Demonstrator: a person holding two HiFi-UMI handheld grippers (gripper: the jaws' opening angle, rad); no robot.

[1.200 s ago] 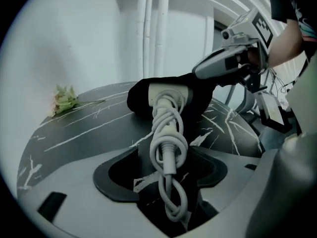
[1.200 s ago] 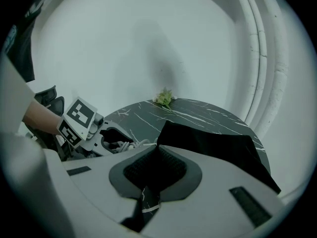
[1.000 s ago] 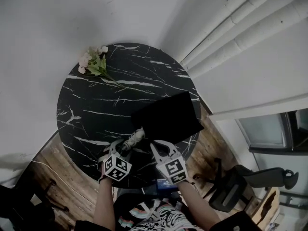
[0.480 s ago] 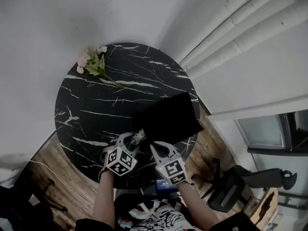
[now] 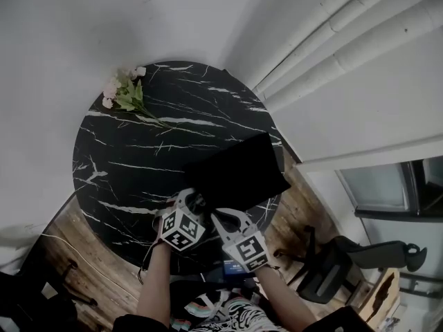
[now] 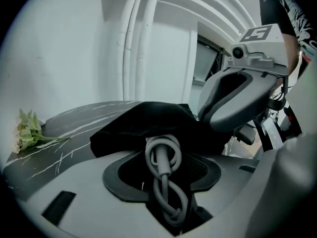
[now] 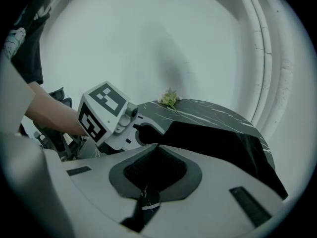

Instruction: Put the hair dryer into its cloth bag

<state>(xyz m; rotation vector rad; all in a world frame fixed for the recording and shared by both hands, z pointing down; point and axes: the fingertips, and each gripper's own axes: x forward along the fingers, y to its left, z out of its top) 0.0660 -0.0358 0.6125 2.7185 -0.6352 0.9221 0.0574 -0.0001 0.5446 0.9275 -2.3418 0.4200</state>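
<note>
Left gripper view: left gripper (image 6: 162, 155) was clamped on cord (image 6: 166, 182), lengthwise twd cloth bag (image 6: 143, 123) just ahead; right gripper (image 7: 157, 147) pinched bag's edge.

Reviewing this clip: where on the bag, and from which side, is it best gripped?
Grip the bag by its near edge, coming in low from the person's side. It lies flat on the table, so probably only the thin edge gives the fingers something to pinch. The right gripper looks shut there.

My right gripper (image 7: 157, 145): jaws closed together on near edge of black cloth bag (image 7: 223, 138). Bag lies on black marble table (image 7: 210, 110). My left gripper (image 7: 141, 132) just beside, at bag's edge. Flower sprig (image 7: 170, 98) at far rim.
</note>
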